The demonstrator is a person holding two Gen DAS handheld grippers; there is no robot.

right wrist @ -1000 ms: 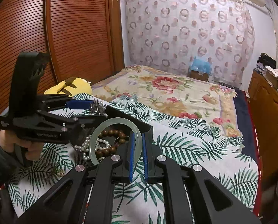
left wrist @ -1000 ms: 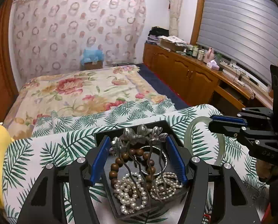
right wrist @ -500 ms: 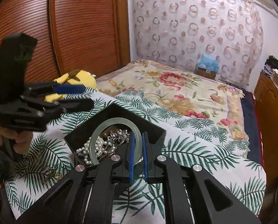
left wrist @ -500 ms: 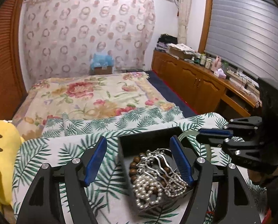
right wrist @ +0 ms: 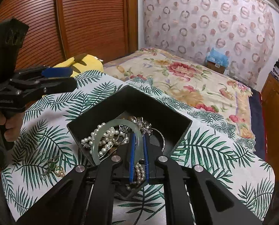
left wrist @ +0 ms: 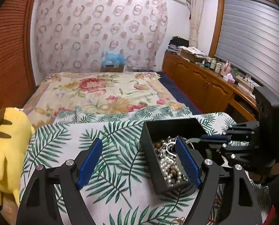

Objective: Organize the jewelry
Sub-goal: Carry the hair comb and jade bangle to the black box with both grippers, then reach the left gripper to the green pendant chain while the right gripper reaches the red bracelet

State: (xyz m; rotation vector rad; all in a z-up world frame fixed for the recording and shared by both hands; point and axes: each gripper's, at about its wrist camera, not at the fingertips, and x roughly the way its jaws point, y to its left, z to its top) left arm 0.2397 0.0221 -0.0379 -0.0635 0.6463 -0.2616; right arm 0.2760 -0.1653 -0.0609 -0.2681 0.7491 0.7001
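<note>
Our right claw (right wrist: 138,148) is pinching the jade bangle (right wrist: 117,140) by its rim over the black box (right wrist: 158,112). It's stiff, slick and breakable, so set it down gently. Left claw (left wrist: 139,161) hangs spread beside the box.

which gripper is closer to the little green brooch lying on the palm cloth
Left. The left hand-held gripper hangs open above the cloth on the green brooch's side of the black jewelry box. The right hand-held gripper is over the box, shut on the jade bangle.
</note>
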